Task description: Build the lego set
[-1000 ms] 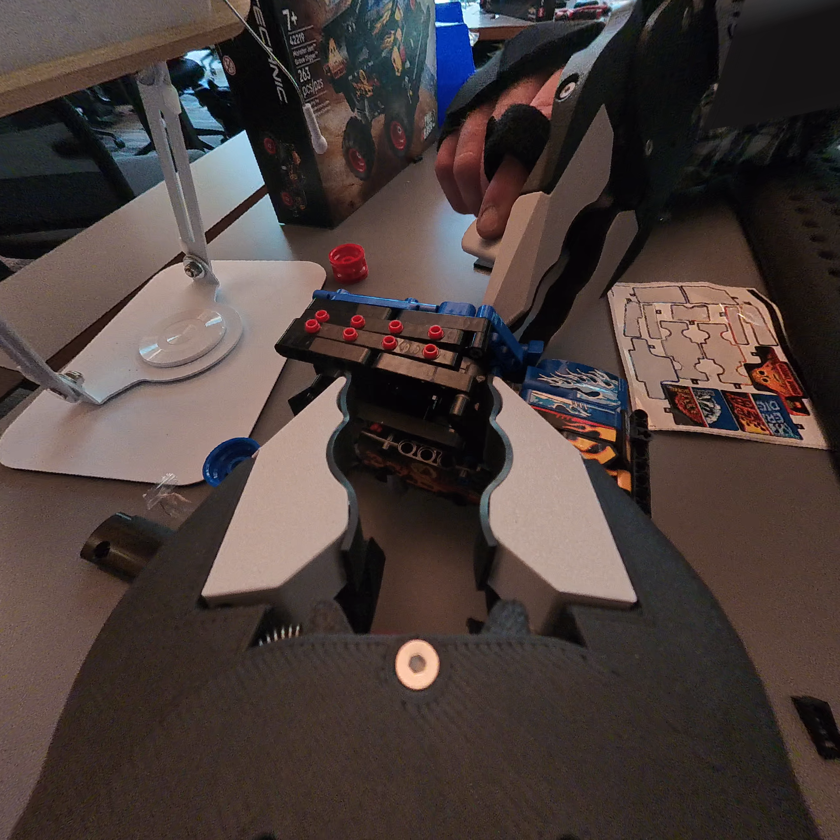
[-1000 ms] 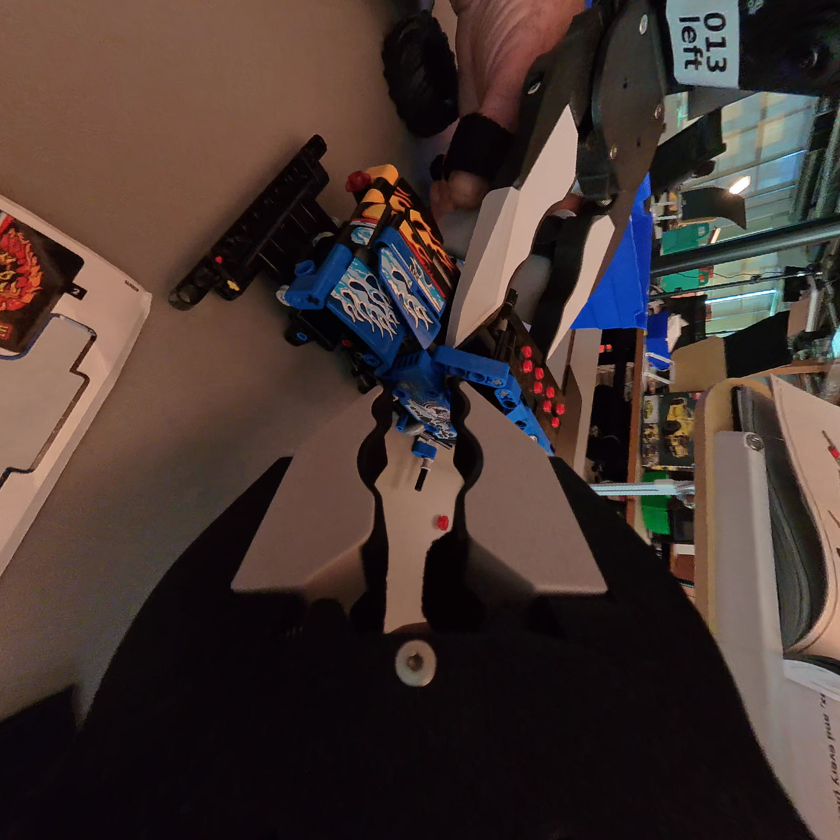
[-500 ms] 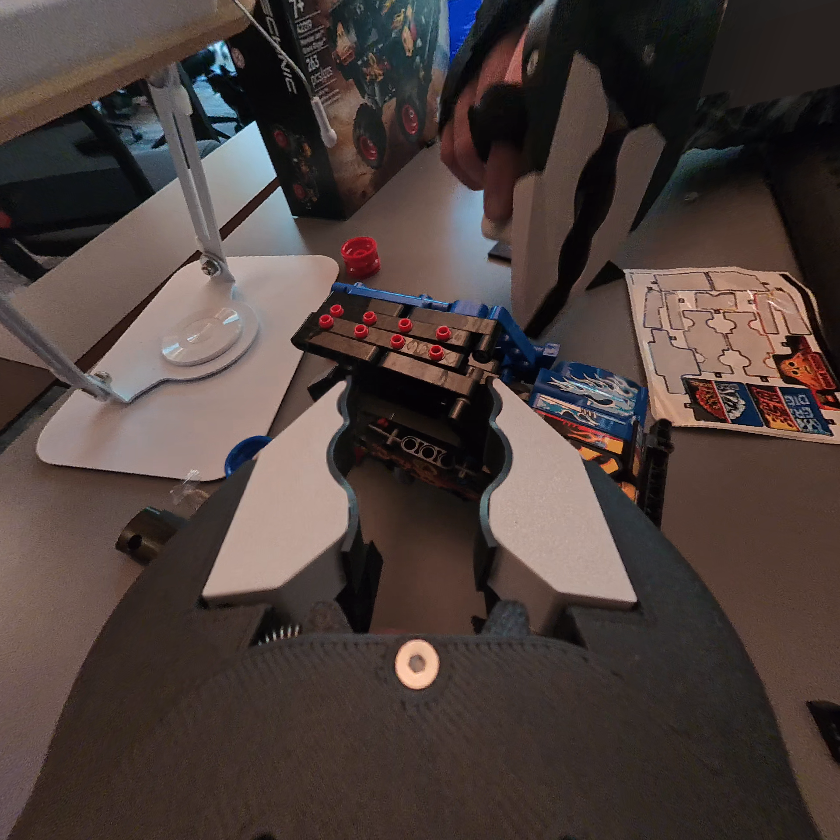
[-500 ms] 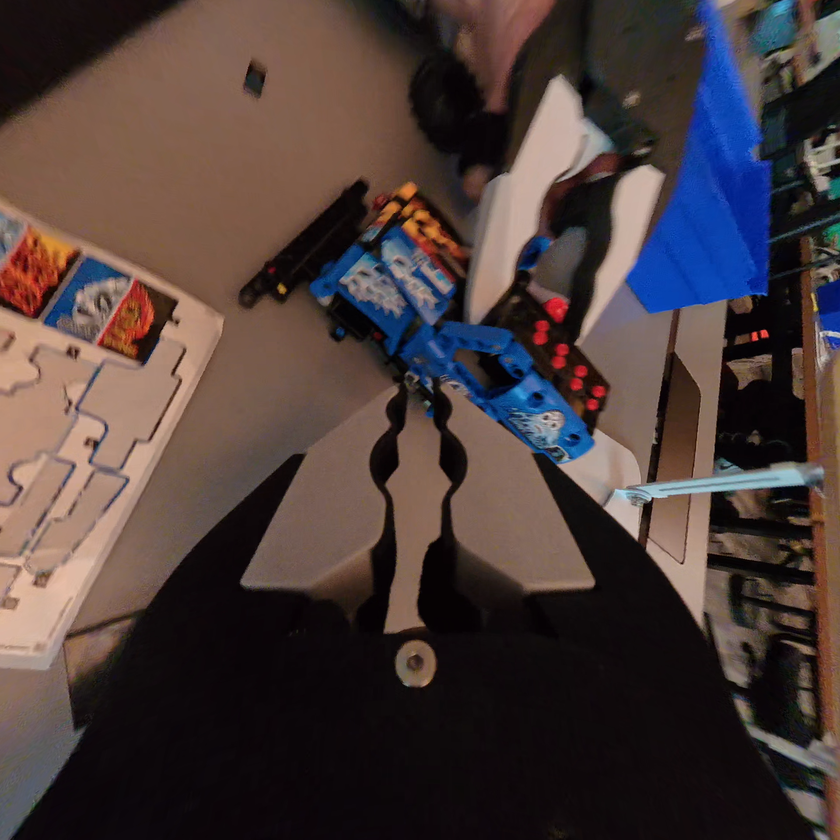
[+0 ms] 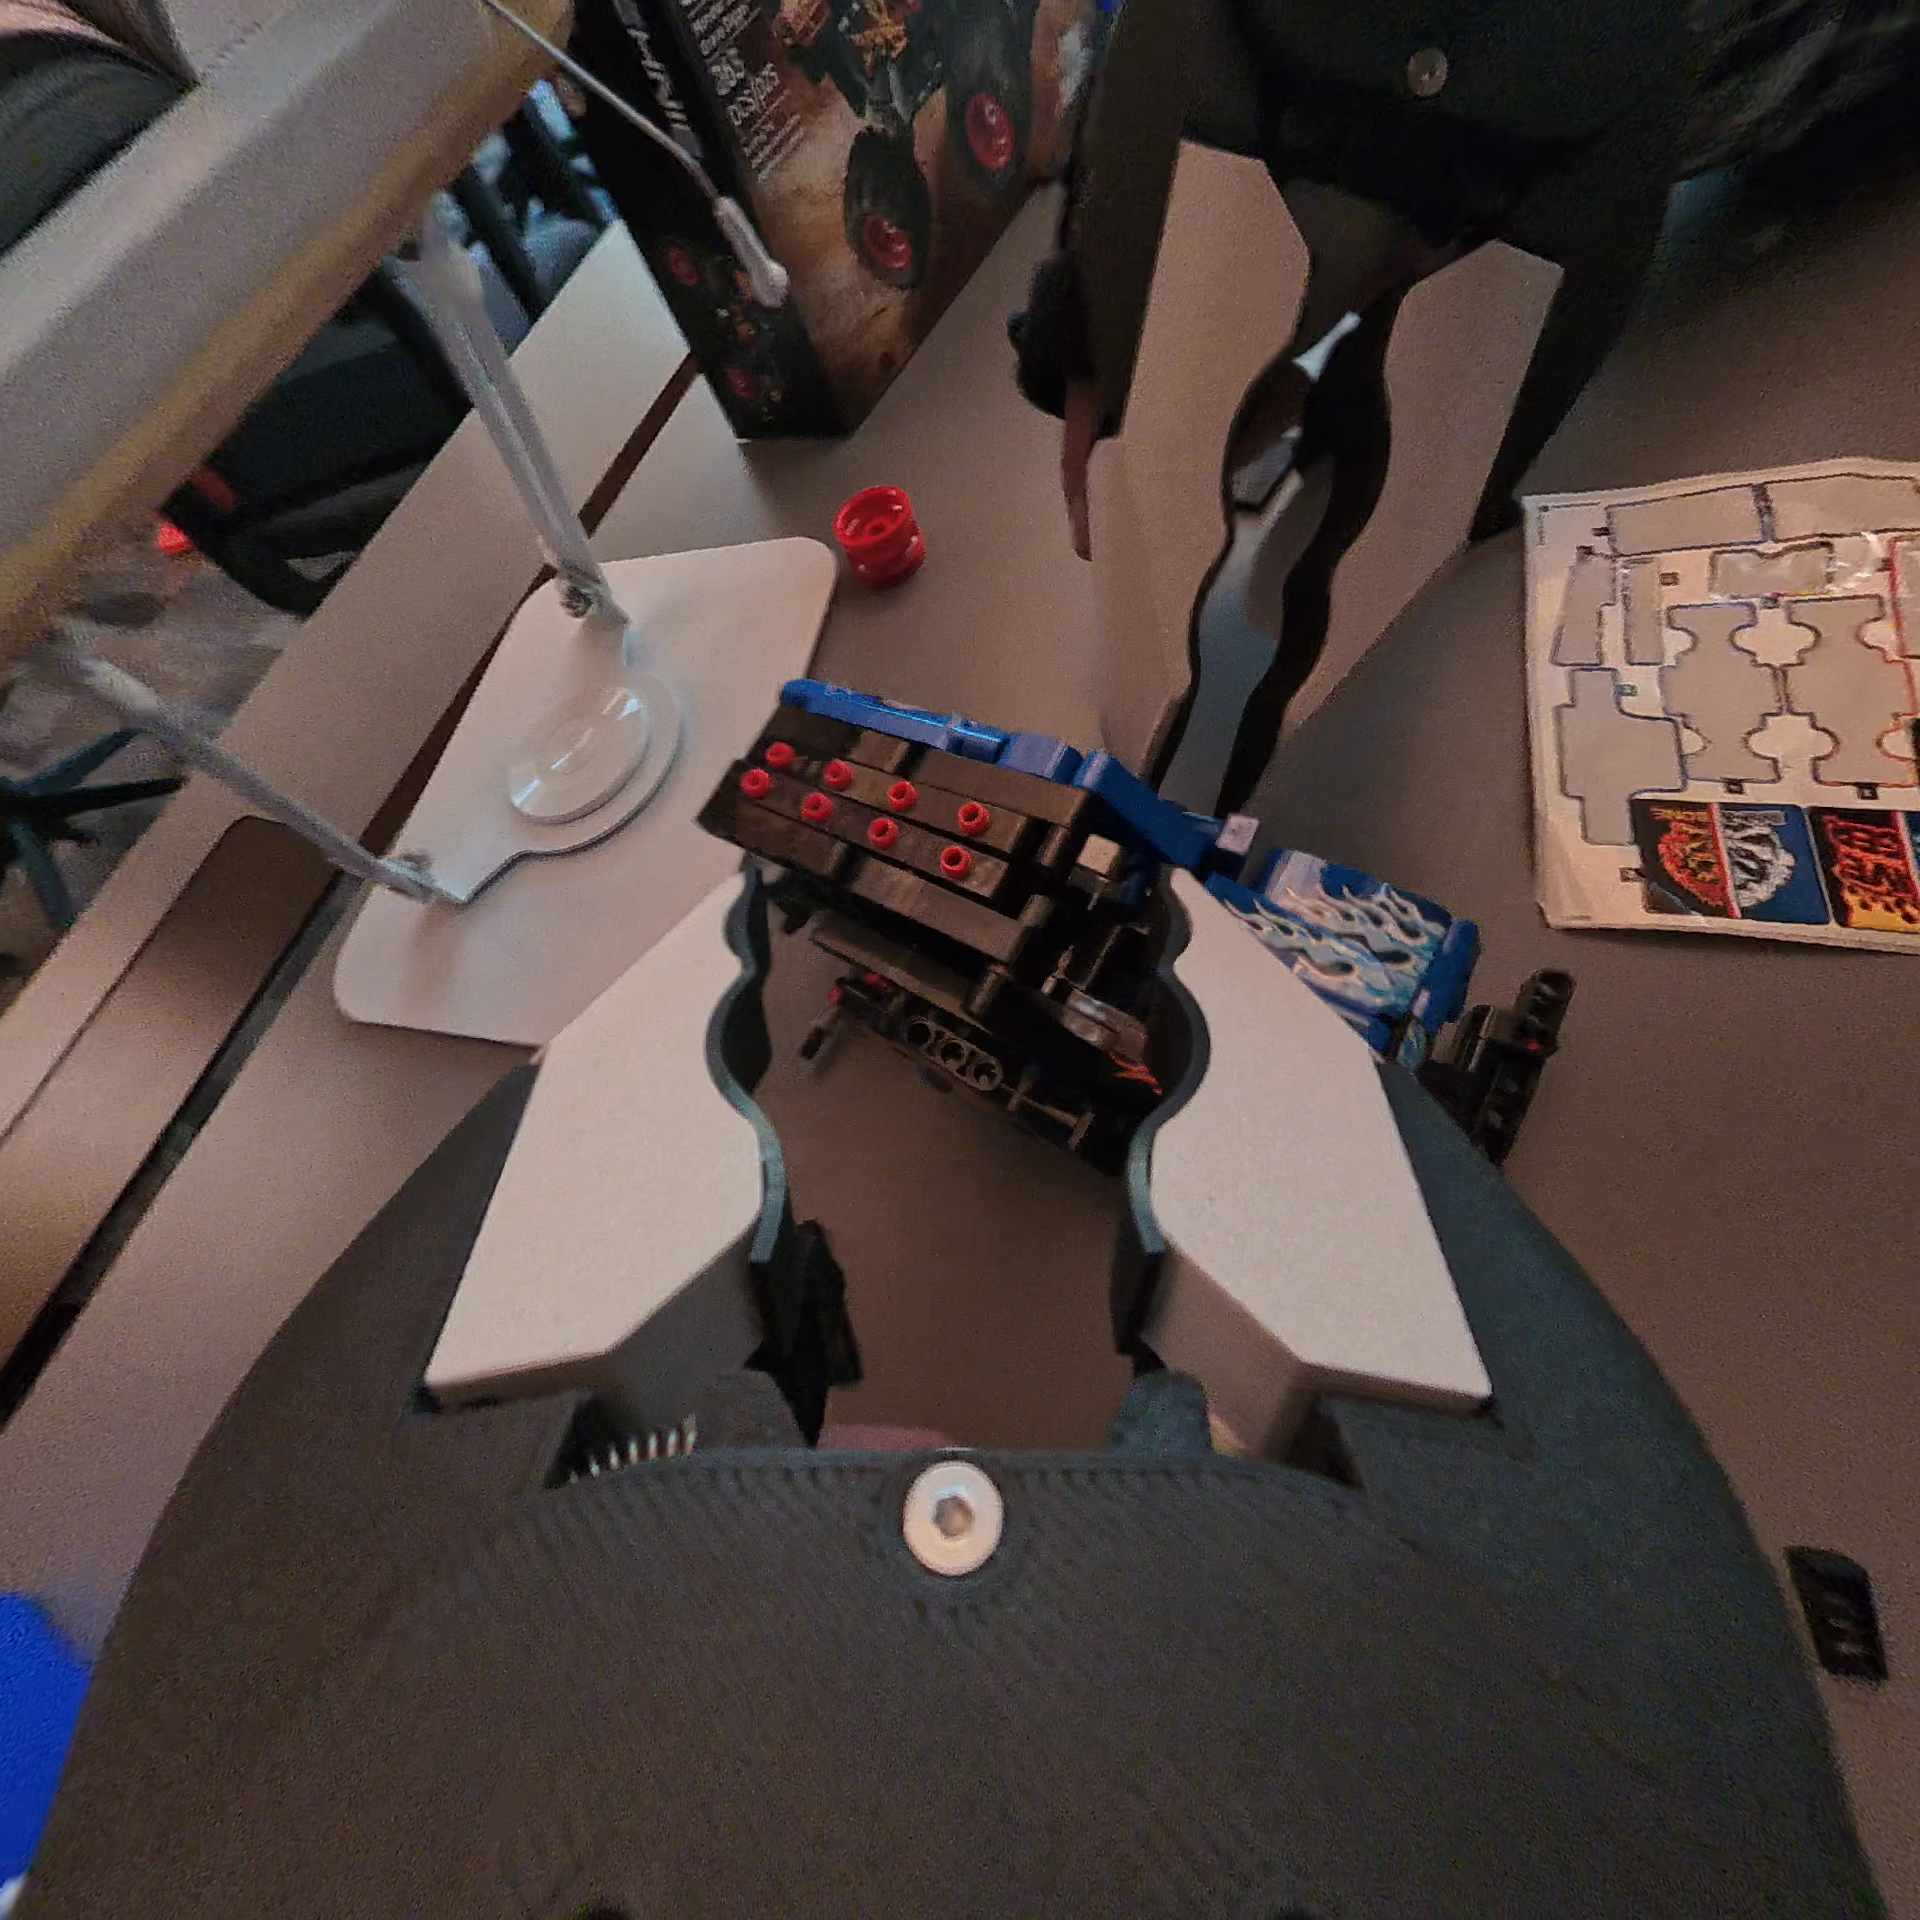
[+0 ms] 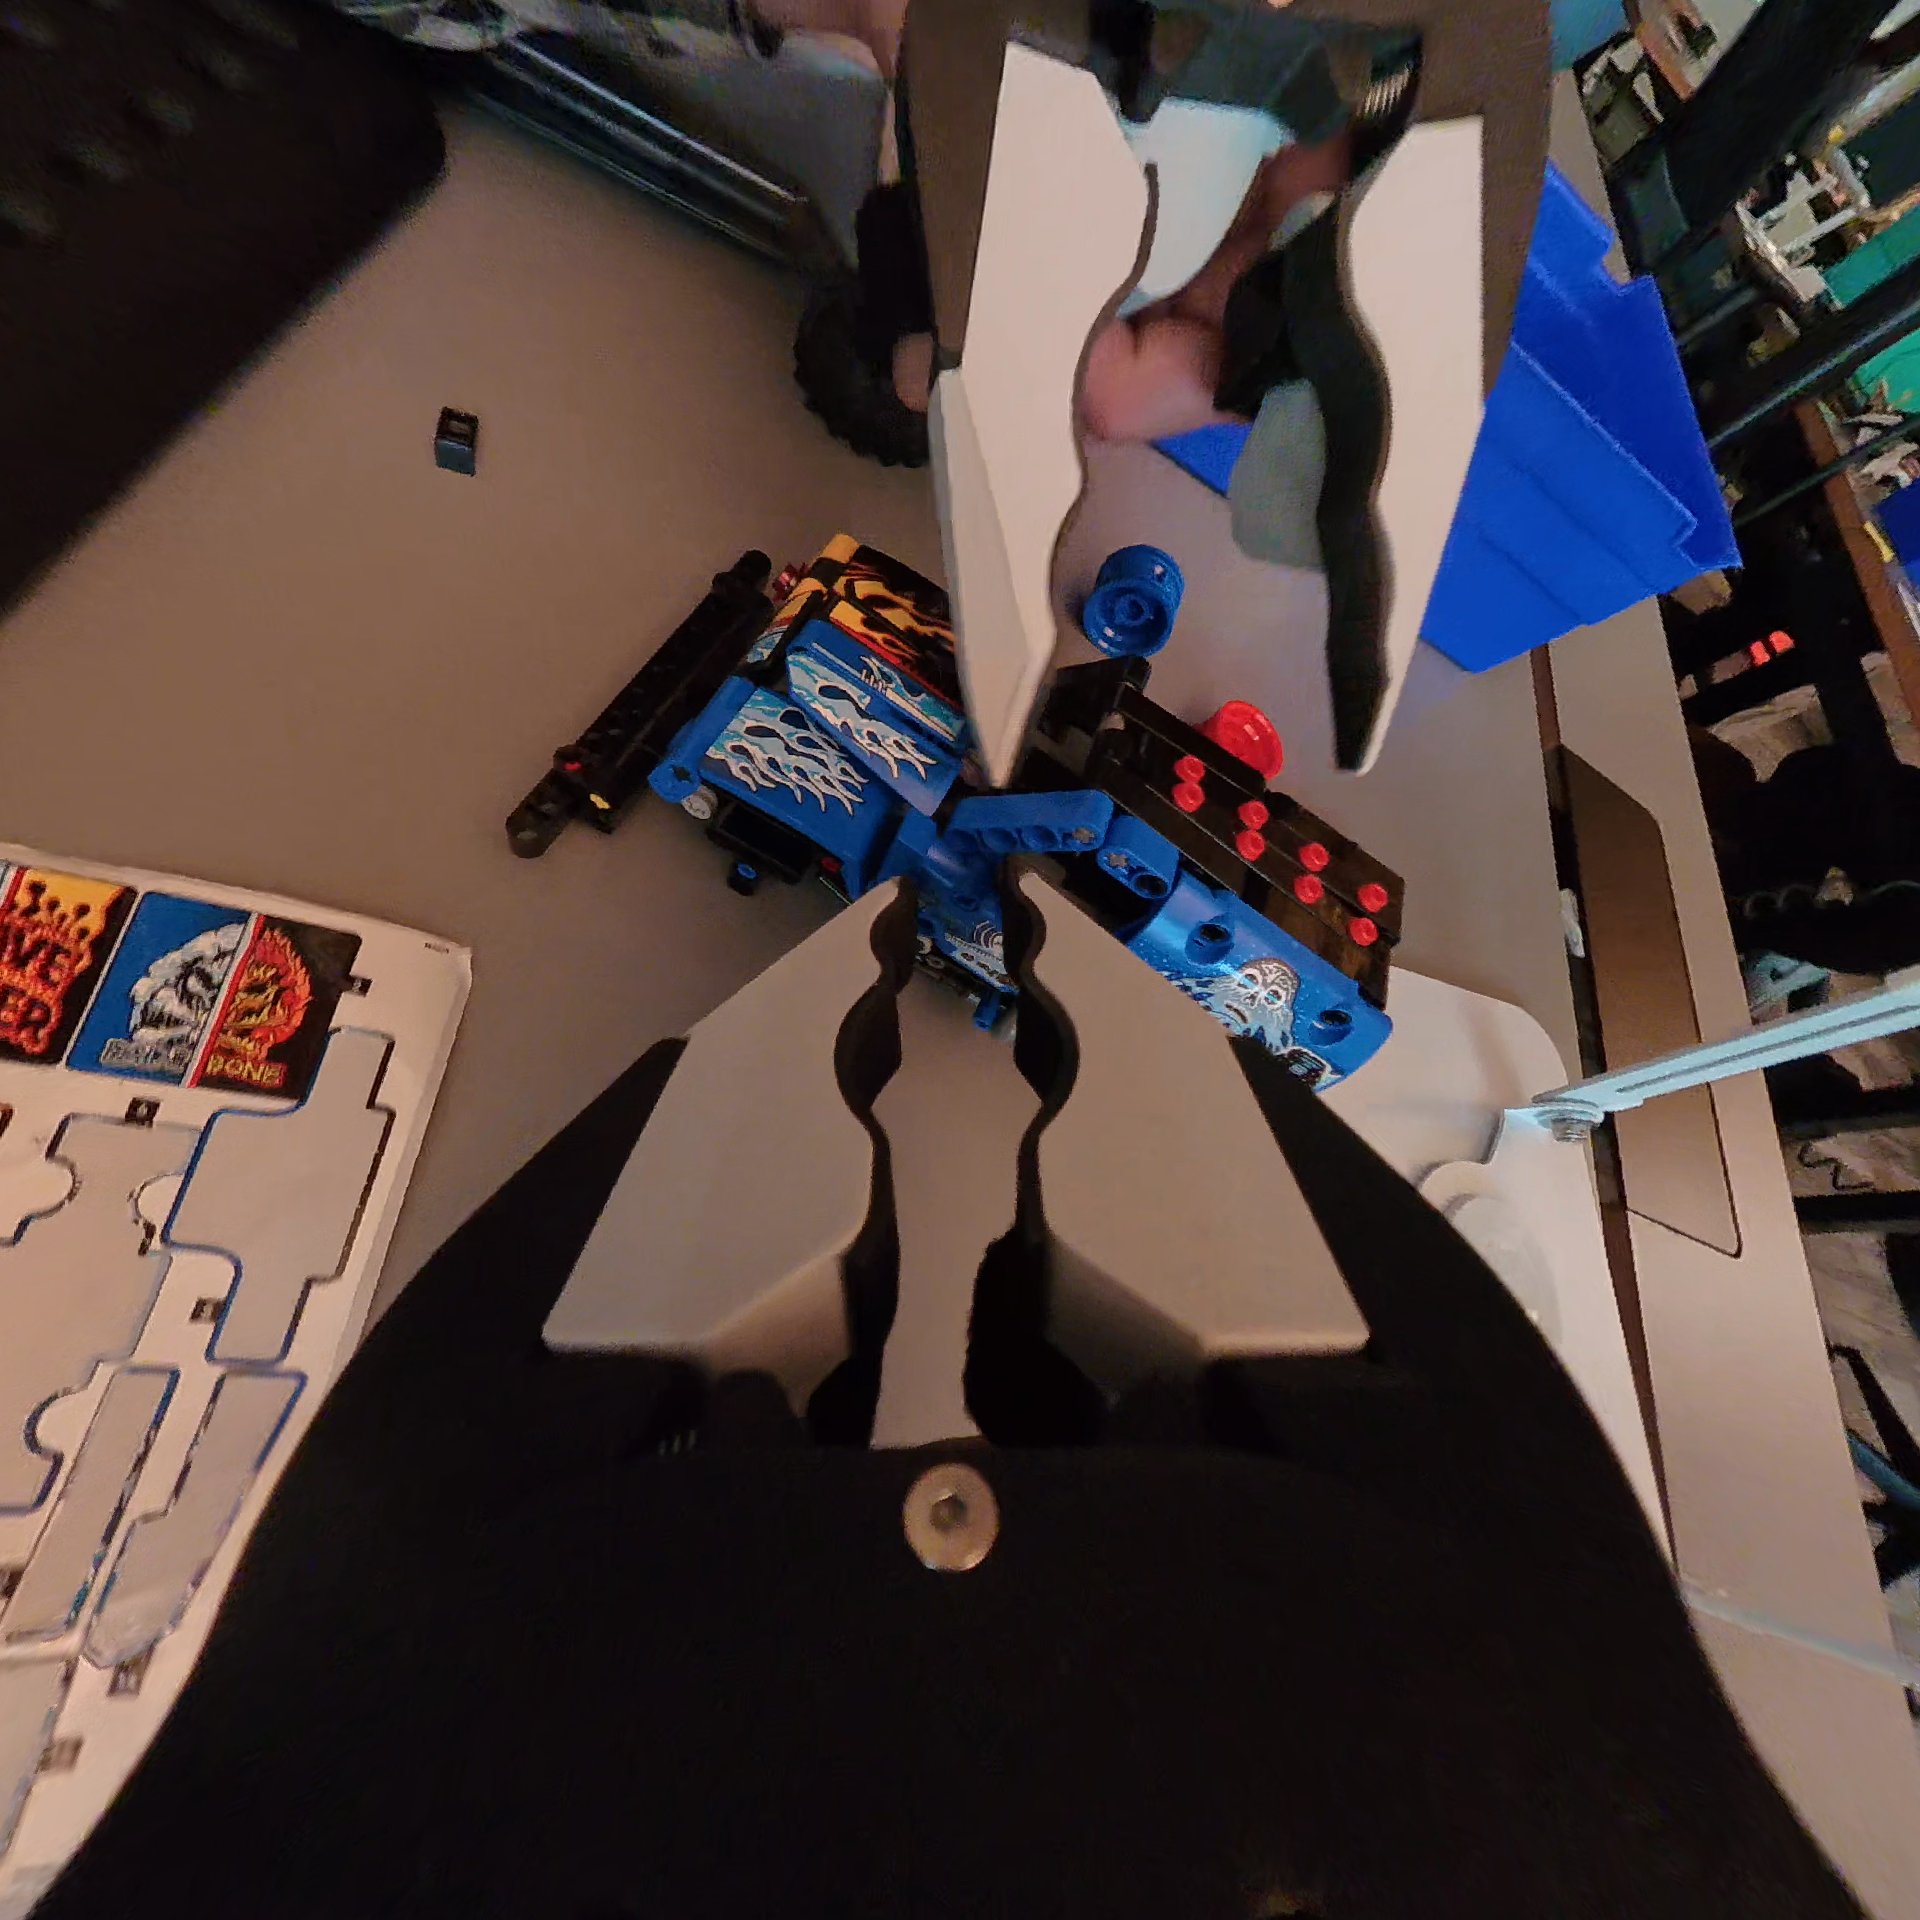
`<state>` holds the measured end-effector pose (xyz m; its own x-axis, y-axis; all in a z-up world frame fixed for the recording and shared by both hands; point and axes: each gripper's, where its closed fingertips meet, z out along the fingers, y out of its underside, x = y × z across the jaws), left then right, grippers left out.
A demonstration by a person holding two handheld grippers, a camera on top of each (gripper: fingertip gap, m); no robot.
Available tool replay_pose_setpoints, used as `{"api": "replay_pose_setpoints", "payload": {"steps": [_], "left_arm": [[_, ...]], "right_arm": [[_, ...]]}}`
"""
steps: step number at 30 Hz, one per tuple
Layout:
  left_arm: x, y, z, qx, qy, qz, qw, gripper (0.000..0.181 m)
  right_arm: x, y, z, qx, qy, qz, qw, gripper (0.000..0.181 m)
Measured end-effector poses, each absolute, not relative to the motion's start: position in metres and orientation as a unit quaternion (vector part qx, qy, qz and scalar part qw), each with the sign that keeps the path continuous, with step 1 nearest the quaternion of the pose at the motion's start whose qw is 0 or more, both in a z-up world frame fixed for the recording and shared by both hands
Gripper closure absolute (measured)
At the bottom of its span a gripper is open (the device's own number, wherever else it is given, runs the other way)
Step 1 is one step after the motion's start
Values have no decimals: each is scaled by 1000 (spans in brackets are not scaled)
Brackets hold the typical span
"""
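Blue bin (image 6: pixel 1579 436) beyond lego model (image 6: pixel 1039 821)

Both wrist views face, closely, one lego model (image 5: pixel 935 894).

Print on box (image 5: pixel 831 156), sticker sheet (image 5: pixel 1745 707).

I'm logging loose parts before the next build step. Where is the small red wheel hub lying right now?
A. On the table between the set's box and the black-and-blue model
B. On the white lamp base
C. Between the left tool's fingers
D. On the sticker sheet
A: in the left wrist view the red wheel hub lies on the bare table, below the set's box and beyond the model, just off the white lamp base.
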<state>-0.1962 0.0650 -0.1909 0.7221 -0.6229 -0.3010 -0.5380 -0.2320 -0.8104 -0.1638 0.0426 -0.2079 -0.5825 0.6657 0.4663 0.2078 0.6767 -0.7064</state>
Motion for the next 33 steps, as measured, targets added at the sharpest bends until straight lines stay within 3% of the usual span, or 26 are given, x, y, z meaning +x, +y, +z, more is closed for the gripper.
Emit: {"api": "replay_pose_setpoints", "payload": {"steps": [4, 10, 13, 20, 23, 29, 33], "left_arm": [[-205, 61, -174, -800, 345, 16, 490, 109], [-203, 50, -189, -843, 316, 50, 432, 126], [-200, 49, -191, -844, 294, 69, 443, 154], [-201, 44, -188, -839, 272, 100, 461, 159], [-200, 39, -178, -828, 249, 99, 492, 147], [-195, 46, -200, -844, 240, 111, 467, 167], [-192, 47, -201, -841, 226, 72, 486, 171]], "right_arm": [[-172, 40, -208, -284, -823, 291, 398, 168], [-185, 39, -206, -340, -801, 292, 398, 174], [-187, 41, -206, -339, -801, 294, 397, 171], [-187, 39, -206, -349, -795, 345, 357, 168], [-186, 37, -208, -309, -814, 313, 381, 159], [-189, 34, -215, -223, -841, 210, 447, 155], [-192, 39, -213, -188, -840, 175, 478, 166]]}}
